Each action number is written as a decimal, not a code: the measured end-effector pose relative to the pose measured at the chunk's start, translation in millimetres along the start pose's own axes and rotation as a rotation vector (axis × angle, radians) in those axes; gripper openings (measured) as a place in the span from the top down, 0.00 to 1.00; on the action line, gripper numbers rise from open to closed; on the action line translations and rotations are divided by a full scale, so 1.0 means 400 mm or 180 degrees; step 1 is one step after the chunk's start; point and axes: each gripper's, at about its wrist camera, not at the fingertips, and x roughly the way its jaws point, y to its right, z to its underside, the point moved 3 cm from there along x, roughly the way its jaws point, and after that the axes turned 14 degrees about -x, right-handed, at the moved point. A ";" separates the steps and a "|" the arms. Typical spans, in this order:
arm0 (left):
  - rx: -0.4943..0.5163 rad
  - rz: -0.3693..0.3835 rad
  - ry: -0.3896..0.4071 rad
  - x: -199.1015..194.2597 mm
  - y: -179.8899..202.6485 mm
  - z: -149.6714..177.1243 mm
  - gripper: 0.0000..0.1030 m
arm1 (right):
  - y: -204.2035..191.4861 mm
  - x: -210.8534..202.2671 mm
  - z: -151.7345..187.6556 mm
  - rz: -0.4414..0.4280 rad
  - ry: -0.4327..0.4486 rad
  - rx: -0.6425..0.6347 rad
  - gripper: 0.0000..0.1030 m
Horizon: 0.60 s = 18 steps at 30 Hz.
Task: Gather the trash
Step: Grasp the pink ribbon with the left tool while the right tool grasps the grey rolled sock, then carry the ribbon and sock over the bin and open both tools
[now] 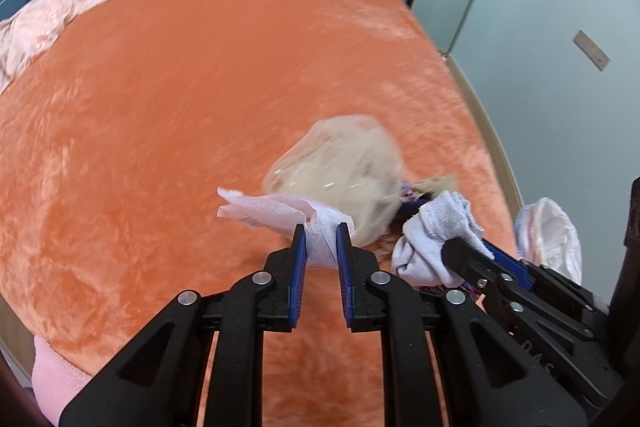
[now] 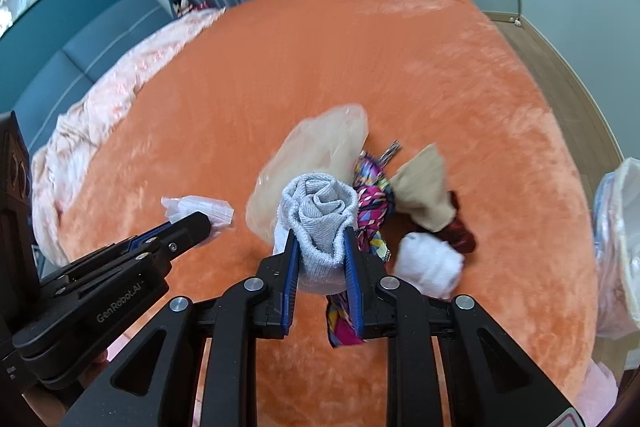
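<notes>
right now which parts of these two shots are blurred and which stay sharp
Left wrist view: the orange bedspread and clear plastic bag are motion-smeared, while the left tongs and their tissue stay crisp. Right wrist view: the same smear on the bed, sharp right tongs and grey sock; fisheye bends both.

Clear plastic bag [image 2: 316, 155] beyond right gripper [image 2: 320, 247] motion-blurred, contents unreadable; white bag [image 2: 620, 227] cut by right edge.
</notes>
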 end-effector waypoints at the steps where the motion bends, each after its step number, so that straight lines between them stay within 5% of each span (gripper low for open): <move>1: 0.0016 0.0011 0.0012 -0.008 0.009 0.001 0.86 | 0.012 -0.011 0.005 0.0008 0.0017 0.0030 0.80; 18: 0.0314 -0.0053 -0.0123 -0.024 0.104 0.119 0.86 | 0.135 0.014 0.291 0.0123 -0.0504 0.0353 0.72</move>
